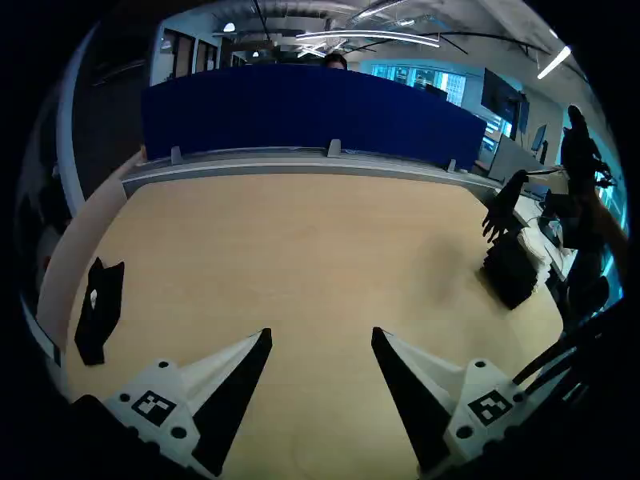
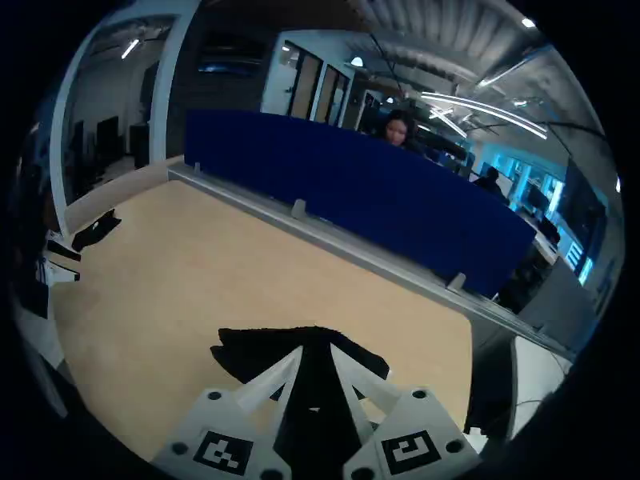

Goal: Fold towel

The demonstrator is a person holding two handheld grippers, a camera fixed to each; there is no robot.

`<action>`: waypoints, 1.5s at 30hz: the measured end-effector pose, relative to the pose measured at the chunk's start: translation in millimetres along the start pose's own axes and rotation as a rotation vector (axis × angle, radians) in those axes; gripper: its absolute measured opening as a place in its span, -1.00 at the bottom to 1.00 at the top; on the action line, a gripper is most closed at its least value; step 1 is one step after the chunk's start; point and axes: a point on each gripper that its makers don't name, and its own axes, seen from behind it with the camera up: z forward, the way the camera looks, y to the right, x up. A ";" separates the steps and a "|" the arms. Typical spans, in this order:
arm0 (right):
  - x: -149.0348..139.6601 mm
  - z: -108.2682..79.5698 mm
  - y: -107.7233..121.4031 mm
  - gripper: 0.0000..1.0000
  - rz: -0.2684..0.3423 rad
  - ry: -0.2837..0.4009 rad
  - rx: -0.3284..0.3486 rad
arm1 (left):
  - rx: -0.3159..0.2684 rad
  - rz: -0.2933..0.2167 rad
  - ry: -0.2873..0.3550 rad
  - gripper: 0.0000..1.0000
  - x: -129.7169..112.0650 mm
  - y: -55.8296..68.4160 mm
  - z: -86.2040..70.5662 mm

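The black towel (image 2: 240,348) is lying bunched and rumpled on the table (image 2: 160,264), on the near side of the blue divider (image 2: 360,192) and well apart from it, its edges showing ragged. In the left gripper view it's sitting thick and heaped, out past the divider's right end.

Black towels (image 1: 512,272) on tan table (image 1: 304,240)

The left gripper (image 1: 320,334), built of two white plastic fingers with black inner faces, points forward and slightly downward. Its jaws stand wide apart. The right gripper (image 2: 316,352), of the same build, tilts downward. Its fingertips nearly meet, leaving a narrow gap; contact pressure cannot be determined.
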 end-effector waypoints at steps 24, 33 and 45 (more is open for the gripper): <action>-71.2 -23.6 42.3 -0.82 0.061 -0.084 -0.034 | -0.016 0.029 -0.019 0.84 1.6 26.1 9.0; -157.6 -57.3 44.8 -0.82 0.131 -0.190 -0.076 | -0.029 0.049 -0.032 0.85 -1.2 35.0 13.4; -256.9 -82.5 47.4 -0.82 0.237 -0.305 -0.138 | -0.035 0.070 -0.039 0.85 -0.6 44.1 14.3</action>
